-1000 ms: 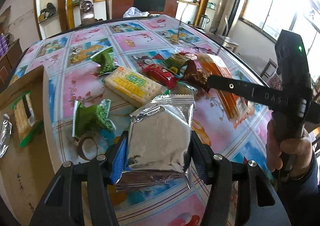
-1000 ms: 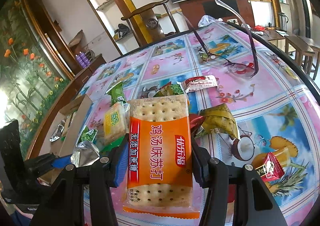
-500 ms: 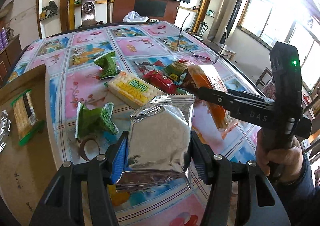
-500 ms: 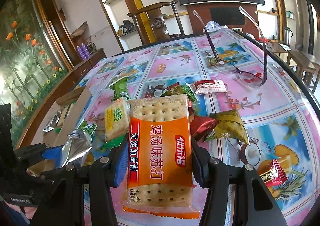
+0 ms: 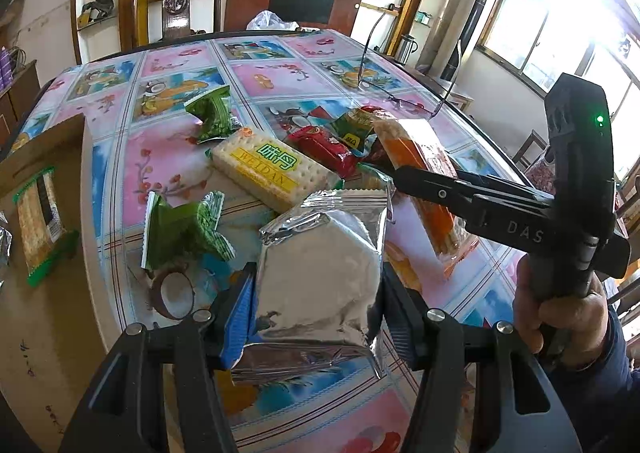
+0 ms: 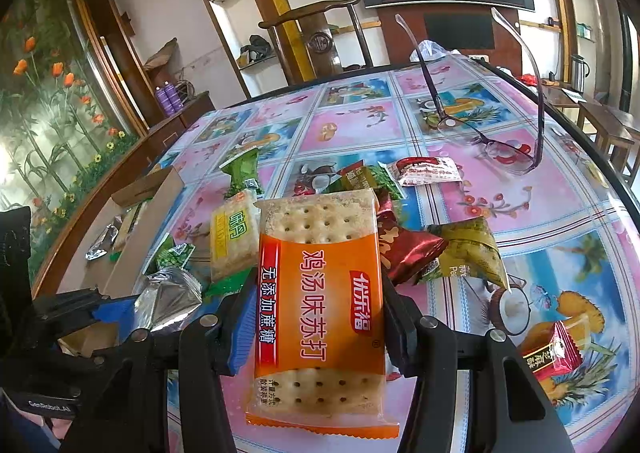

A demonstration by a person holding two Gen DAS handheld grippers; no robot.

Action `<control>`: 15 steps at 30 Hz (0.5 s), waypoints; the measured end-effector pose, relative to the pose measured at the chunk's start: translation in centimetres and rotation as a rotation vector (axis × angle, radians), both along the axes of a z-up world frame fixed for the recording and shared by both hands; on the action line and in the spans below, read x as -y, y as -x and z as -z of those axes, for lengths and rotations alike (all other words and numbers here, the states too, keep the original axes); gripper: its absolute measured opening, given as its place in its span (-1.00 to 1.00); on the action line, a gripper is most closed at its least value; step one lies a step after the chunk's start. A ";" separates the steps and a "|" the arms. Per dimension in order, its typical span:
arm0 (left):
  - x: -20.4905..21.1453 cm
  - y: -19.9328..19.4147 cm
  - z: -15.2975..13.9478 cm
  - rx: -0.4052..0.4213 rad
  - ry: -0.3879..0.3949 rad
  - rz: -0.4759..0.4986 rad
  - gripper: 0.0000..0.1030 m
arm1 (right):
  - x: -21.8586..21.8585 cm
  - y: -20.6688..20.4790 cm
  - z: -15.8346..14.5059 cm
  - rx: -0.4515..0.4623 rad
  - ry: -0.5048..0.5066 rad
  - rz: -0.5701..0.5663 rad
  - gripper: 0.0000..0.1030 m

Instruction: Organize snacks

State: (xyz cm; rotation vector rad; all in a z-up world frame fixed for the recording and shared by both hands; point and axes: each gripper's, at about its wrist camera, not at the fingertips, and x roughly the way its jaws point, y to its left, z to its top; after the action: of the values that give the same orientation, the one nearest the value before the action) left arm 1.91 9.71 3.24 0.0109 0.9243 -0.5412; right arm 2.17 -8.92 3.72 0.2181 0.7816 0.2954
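Observation:
My left gripper [image 5: 316, 301] is shut on a silver foil snack packet [image 5: 320, 269] and holds it above the table; the packet also shows in the right wrist view [image 6: 168, 301]. My right gripper [image 6: 318, 317] is shut on an orange cracker packet [image 6: 320, 305], which also shows in the left wrist view [image 5: 428, 181] to the right of the foil packet. A cardboard box [image 5: 44, 253] at the left holds a green-edged cracker packet [image 5: 40, 221]. Loose snacks lie on the table: a yellow cracker packet [image 5: 268, 169], green packets [image 5: 180, 229], a red packet [image 5: 324, 149].
A floral tablecloth [image 6: 352, 125] covers the table. Eyeglasses [image 6: 492, 141] stand at the far right. More packets lie right of the orange one: dark red [image 6: 408, 249], olive [image 6: 468, 249], small red [image 6: 552, 353]. A wooden chair [image 5: 176, 1] stands behind the table.
Both grippers keep their packets. The right gripper with the orange packet has moved closer to the left gripper, and both views have shifted slightly toward the box side.

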 end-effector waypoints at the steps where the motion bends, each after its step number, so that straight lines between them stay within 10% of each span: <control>1: 0.0 0.0 0.0 0.001 0.001 0.000 0.12 | 0.0 0.0 0.0 0.001 0.000 0.001 0.12; 15: 0.0 0.1 -0.3 0.004 0.008 -0.001 0.12 | -0.2 0.0 0.0 0.005 -0.003 -0.005 0.12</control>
State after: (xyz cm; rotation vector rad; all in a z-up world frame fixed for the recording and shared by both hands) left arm 1.86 9.71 3.50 0.0046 0.9181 -0.5432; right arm 2.16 -8.74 3.72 0.2179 0.7773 0.3011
